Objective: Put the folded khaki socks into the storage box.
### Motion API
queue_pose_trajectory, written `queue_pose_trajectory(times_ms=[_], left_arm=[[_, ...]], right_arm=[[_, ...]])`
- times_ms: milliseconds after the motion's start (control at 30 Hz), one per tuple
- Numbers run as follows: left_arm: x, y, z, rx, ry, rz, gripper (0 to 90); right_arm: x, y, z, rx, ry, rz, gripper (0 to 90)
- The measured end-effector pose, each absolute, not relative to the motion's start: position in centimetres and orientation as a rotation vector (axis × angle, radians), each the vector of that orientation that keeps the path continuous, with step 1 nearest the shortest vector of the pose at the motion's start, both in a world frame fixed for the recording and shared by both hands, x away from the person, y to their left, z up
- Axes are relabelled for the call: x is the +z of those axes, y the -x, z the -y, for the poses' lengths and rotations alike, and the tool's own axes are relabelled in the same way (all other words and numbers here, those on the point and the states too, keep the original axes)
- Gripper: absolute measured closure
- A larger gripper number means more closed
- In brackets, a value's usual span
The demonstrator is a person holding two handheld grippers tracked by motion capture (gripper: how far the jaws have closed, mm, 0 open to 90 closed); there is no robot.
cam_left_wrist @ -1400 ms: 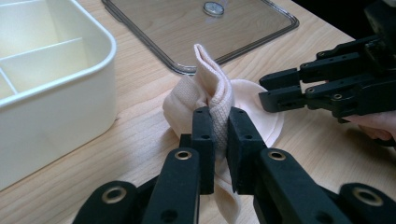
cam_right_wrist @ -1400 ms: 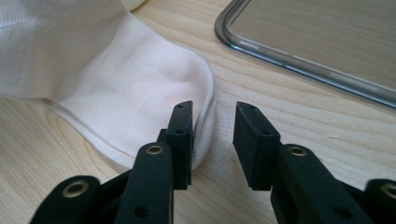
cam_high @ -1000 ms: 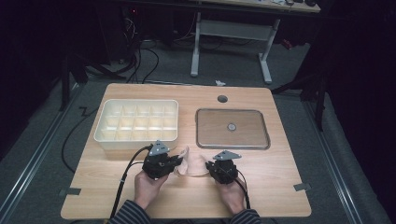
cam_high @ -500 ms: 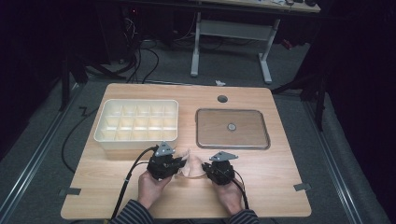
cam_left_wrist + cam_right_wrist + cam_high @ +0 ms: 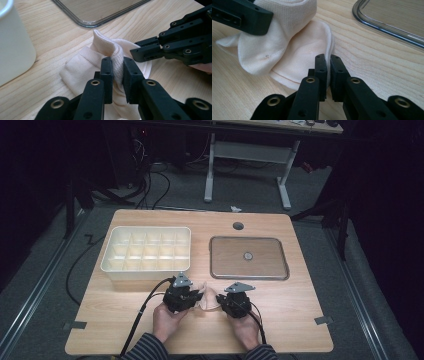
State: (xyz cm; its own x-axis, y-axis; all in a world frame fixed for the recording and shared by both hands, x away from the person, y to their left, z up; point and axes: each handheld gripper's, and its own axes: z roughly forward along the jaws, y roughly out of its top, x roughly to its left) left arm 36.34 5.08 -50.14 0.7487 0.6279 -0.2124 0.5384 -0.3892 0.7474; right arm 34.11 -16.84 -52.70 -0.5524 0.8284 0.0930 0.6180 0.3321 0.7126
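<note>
A cream knitted sock [image 5: 207, 296] lies bunched on the wooden table near the front edge, between both grippers. My left gripper [image 5: 117, 71] is shut on a raised fold of the sock [image 5: 110, 50] by its ribbed cuff. My right gripper [image 5: 328, 67] is shut on the thin rounded edge of the sock [image 5: 294, 50]. In the high view the left gripper [image 5: 196, 296] and right gripper [image 5: 222, 300] sit close together, each held by a hand. The right gripper's jaws cross the right side of the left gripper view.
A cream compartment tray [image 5: 148, 249] stands at the back left, its wall [image 5: 15, 47] near the sock. A shallow metal tray [image 5: 248, 257] with a small round object inside lies at the back right. Cables trail off the table's front left.
Both grippers have closed in toward each other on the sock, and the sock is more bunched between them than a second ago.
</note>
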Motion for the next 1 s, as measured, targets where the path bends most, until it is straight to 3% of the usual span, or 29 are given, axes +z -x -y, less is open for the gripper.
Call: queue_pose_trajectory(times_ms=[233, 667, 1000], left_arm=[[-50.6, -36.4, -4.6, 0.111, -2.084, -0.875, 74.1], [-50.4, -36.1, -4.7, 0.075, -2.067, -0.848, 53.5], [-49.8, -35.7, -5.6, 0.083, -2.024, -0.853, 54.3]], right_arm=[[-52.7, -34.1, 16.9, 1.045, -1.297, -2.314, 85.5], [-52.7, -34.2, 16.8, 1.042, -1.298, -2.313, 85.5], [-52.7, -34.2, 16.8, 1.039, -1.299, -2.314, 85.5]])
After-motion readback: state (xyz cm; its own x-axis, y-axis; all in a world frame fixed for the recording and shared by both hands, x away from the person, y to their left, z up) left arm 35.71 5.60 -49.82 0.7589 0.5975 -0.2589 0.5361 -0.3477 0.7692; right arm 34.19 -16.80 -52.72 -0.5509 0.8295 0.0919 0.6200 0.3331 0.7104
